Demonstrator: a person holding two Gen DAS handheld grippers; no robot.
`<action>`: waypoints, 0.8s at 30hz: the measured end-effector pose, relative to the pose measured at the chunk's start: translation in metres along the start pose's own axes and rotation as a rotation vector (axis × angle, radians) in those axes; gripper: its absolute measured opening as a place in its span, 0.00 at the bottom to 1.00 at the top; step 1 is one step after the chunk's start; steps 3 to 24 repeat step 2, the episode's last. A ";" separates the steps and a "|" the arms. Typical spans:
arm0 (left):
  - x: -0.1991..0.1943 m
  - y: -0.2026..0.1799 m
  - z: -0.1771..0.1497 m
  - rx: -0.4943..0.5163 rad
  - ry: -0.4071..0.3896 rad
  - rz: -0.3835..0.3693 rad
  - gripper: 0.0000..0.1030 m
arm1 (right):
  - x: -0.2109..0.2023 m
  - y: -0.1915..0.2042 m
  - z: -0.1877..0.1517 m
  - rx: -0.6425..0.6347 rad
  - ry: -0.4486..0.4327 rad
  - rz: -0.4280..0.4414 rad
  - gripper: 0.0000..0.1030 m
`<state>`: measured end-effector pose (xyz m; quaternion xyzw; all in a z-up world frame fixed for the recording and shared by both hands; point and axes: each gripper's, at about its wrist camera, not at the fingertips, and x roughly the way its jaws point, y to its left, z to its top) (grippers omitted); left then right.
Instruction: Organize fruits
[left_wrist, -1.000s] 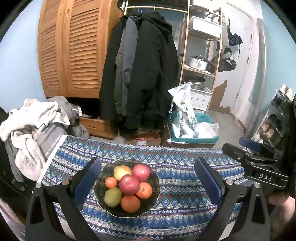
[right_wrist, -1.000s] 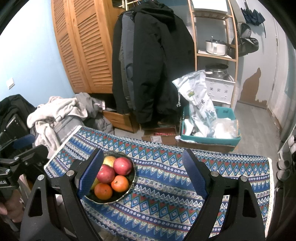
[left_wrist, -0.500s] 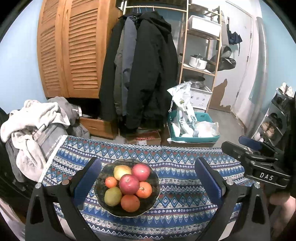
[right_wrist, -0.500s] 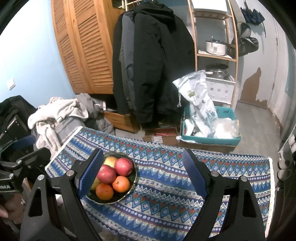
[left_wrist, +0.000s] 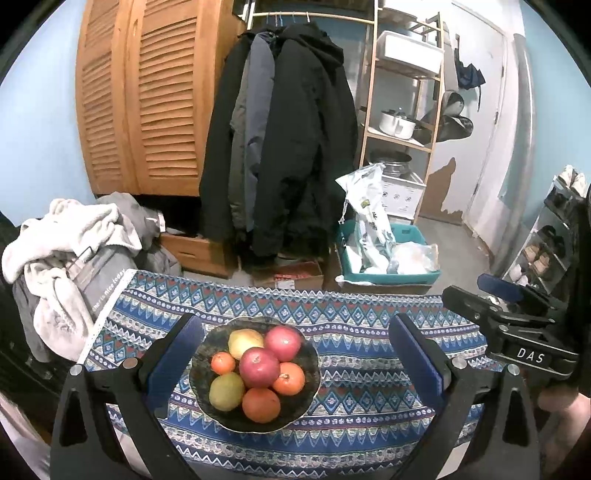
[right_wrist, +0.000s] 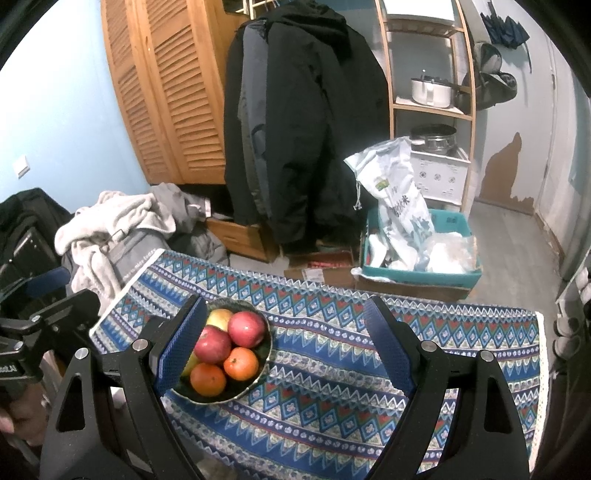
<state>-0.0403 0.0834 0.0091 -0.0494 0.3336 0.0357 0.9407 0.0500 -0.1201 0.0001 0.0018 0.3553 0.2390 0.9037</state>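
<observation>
A dark bowl (left_wrist: 312, 363) of fruit sits on a table with a blue patterned cloth (left_wrist: 354, 376). It holds two red apples (left_wrist: 259, 367), several oranges (left_wrist: 261, 404), a green pear (left_wrist: 226, 391) and a yellow fruit (left_wrist: 244, 341). My left gripper (left_wrist: 295, 354) is open and empty, hovering above the near side of the bowl. My right gripper (right_wrist: 284, 343) is open and empty, to the right of the bowl (right_wrist: 267, 356); its left finger (right_wrist: 181, 343) hides the bowl's left part. The right gripper also shows in the left wrist view at the right edge (left_wrist: 517, 325).
Beyond the table stand a wooden louvred wardrobe (left_wrist: 147, 96), hanging dark coats (left_wrist: 280, 140), a teal bin with bags (left_wrist: 388, 254) and a shelf rack (left_wrist: 402, 110). A pile of clothes (left_wrist: 70, 251) lies at the table's left end.
Both grippers have drifted slightly; the right wrist view has moved a little toward the bowl. Both stay open and empty. The fruit has not moved.
</observation>
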 end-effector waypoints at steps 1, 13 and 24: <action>0.000 0.000 0.000 0.000 0.001 0.000 0.99 | 0.000 0.000 0.000 -0.001 0.000 0.000 0.83; 0.000 0.000 0.000 0.001 0.001 -0.002 0.99 | 0.000 0.000 0.000 0.000 -0.001 0.000 0.83; 0.000 0.000 0.000 0.001 0.001 -0.002 0.99 | 0.000 0.000 0.000 0.000 -0.001 0.000 0.83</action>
